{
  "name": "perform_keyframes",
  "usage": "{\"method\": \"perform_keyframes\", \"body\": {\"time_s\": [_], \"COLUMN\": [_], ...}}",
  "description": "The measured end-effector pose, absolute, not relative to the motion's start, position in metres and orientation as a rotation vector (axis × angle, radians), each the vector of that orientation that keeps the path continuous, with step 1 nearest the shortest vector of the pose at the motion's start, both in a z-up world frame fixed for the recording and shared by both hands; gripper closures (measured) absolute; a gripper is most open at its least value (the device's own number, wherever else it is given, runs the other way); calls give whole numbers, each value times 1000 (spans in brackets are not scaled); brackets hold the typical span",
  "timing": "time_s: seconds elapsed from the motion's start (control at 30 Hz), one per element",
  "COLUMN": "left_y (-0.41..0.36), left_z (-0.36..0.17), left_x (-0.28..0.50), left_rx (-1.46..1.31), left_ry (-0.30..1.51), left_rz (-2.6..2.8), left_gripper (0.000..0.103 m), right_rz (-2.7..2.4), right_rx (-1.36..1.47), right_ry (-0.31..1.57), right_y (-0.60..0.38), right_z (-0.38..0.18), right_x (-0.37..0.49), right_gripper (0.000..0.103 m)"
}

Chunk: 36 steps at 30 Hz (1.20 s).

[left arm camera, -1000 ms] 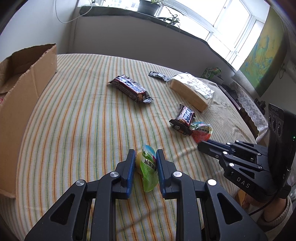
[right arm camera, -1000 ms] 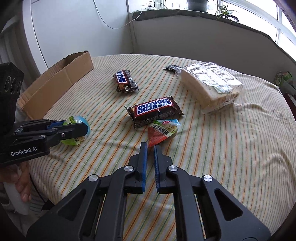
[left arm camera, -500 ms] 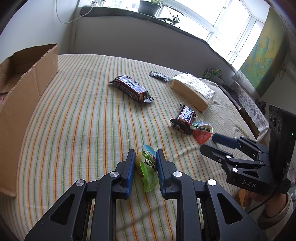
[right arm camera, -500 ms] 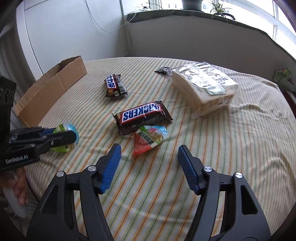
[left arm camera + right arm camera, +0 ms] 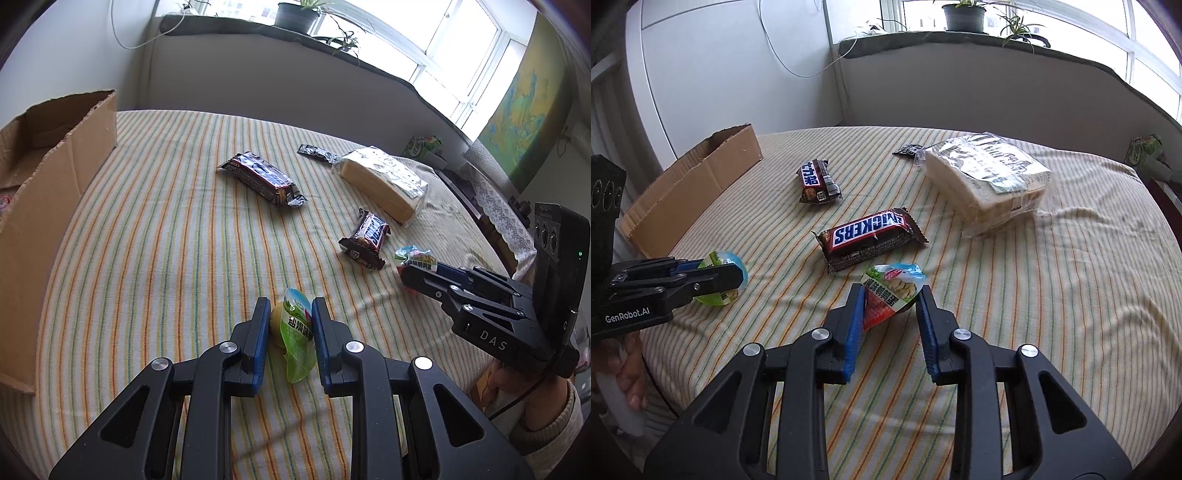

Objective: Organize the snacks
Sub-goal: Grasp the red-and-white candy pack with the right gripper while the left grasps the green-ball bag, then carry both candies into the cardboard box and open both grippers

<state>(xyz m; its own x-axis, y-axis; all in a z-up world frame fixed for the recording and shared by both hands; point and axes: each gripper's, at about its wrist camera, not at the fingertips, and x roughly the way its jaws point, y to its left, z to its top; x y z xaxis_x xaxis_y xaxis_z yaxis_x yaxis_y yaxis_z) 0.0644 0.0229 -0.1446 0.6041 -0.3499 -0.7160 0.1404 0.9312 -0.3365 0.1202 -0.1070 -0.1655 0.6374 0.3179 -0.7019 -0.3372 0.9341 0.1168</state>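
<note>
Striped cloth (image 5: 1052,295) is covering the table, bearing a cardboard box (image 5: 694,192), wrapped bread (image 5: 990,184) and Snickers bar (image 5: 868,236). Left gripper (image 5: 290,314) is clamping a green packet (image 5: 295,332); right gripper (image 5: 891,295) is straddling the red packet (image 5: 892,291), fingers apart.

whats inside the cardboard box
In the left wrist view the cardboard box stands open, showing bare brown inner walls and a sliver of pink-and-white packaging at the frame edge. Its near wall and the frame edge hide the rest of the floor.
</note>
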Motion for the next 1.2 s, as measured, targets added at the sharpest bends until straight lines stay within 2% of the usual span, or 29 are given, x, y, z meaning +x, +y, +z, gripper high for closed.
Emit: {"method": "perform_keyframes", "body": {"time_s": [0.17, 0.27, 0.43, 0.6, 1.2], "left_y": [18, 12, 6, 16, 150], "left_z": [-141, -129, -78, -40, -70], "left_x": [63, 64, 60, 48, 12], "left_rx": [-252, -237, -204, -185, -319], "left_ry": [862, 836, 710, 598, 566], "left_rz": [-299, -316, -359, -370, -142], "left_gripper": [82, 82, 82, 82, 82], "right_rz": [352, 338, 313, 317, 633], "right_rx": [16, 17, -7, -37, -197], "right_ry": [777, 719, 604, 570, 616], "right_y": [-116, -117, -117, -101, 87], "right_z": [-164, -141, -87, -60, -77], "right_x": [115, 107, 94, 88, 101], "right_gripper": [74, 74, 74, 74, 73]}}
